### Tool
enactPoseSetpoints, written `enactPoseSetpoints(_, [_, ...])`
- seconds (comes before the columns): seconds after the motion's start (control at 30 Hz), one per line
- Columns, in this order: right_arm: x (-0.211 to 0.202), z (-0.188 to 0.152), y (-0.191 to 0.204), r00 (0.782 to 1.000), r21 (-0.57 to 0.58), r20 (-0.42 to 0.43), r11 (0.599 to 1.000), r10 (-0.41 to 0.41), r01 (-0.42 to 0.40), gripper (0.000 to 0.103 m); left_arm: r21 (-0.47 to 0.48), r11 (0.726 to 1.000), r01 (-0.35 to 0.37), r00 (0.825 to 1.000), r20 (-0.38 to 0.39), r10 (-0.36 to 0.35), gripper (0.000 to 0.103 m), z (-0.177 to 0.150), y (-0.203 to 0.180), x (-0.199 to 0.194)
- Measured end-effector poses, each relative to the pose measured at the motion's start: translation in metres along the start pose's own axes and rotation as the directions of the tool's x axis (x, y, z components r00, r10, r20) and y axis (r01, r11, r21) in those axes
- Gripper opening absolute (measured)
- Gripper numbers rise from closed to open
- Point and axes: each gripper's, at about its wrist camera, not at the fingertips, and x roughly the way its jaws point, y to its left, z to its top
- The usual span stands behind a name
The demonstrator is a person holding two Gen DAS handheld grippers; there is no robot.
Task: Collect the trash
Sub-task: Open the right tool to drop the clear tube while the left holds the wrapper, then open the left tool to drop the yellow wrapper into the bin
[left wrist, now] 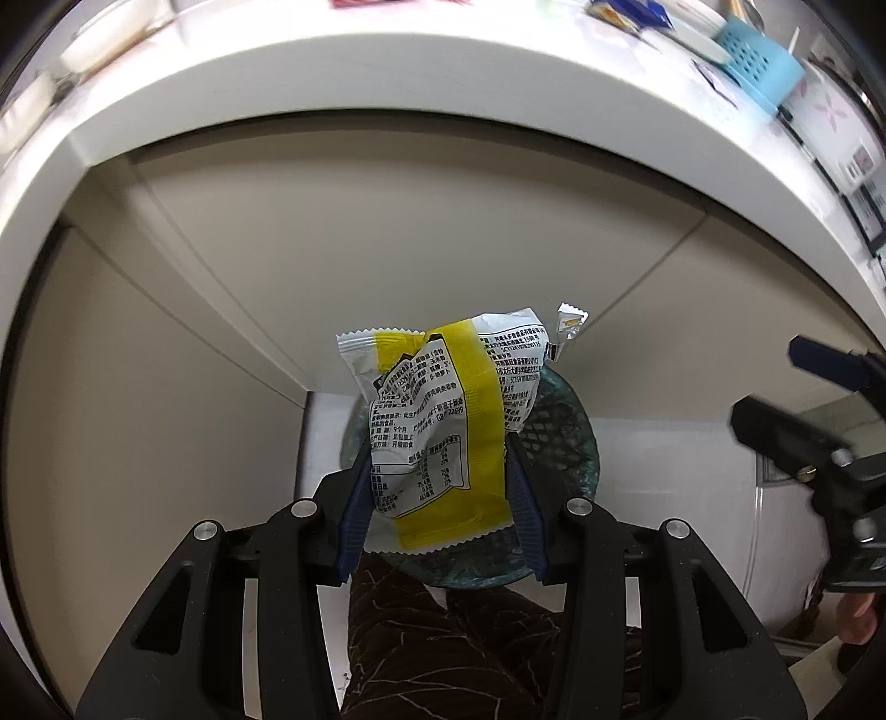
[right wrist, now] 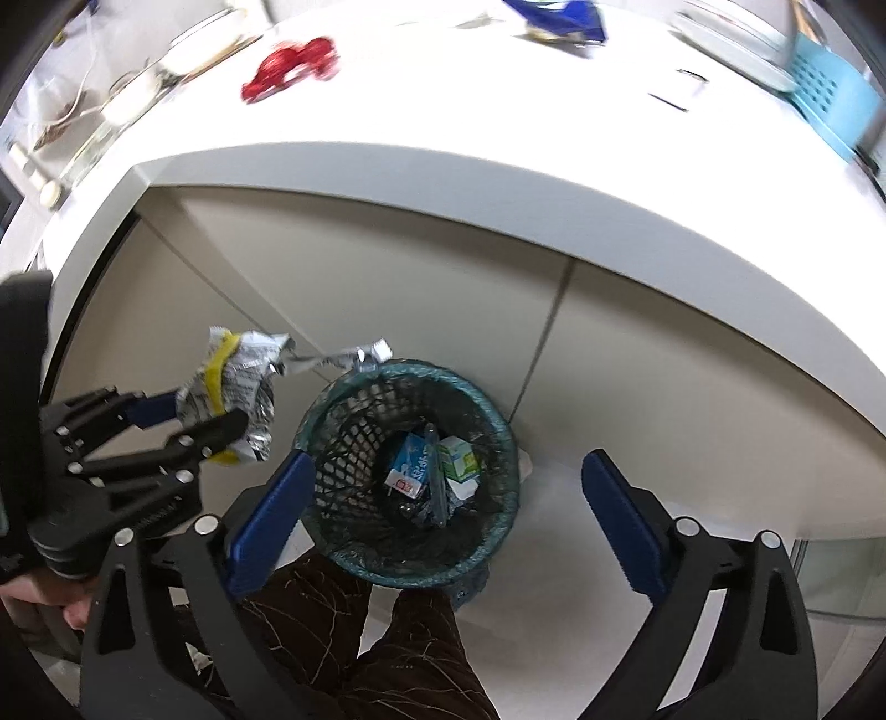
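My left gripper (left wrist: 440, 493) is shut on a silver and yellow snack wrapper (left wrist: 437, 421). It holds the wrapper above a round mesh trash bin (left wrist: 576, 443) that stands on the floor below the white counter. In the right wrist view the left gripper (right wrist: 207, 412) holds the wrapper (right wrist: 232, 387) just left of the bin (right wrist: 343, 421). The bin holds a blue and white carton (right wrist: 410, 465) and a green carton (right wrist: 459, 457). My right gripper (right wrist: 443, 498) is open and empty, over the bin. It shows at the right edge of the left wrist view (left wrist: 786, 387).
The white counter (right wrist: 498, 99) carries a red wrapper (right wrist: 293, 66), a blue packet (right wrist: 559, 19), a light blue basket (right wrist: 830, 94) and a plate (right wrist: 731, 50). Beige cabinet doors (left wrist: 387, 249) stand behind the bin. The person's patterned brown trousers (right wrist: 415, 637) are below.
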Motion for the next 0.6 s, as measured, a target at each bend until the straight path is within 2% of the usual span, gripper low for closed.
enactPoseSetpoints(0.43, [-0.015,-0.007,-0.034,1.0,0.105,0.006,0.994,-0.031,0.03,0.093,0.09,0.996,0.023,0.999,-0.047,-0.019,0.046,-0.002,-0.031,0.025])
enactPoseSetpoints(0.6, [-0.017,-0.008,-0.045,1.0,0.114,0.005,0.993,-0.024,0.024,0.093,0.088,0.996,0.031,0.998,-0.051,-0.026,0.05,-0.003,-0.032,0.025])
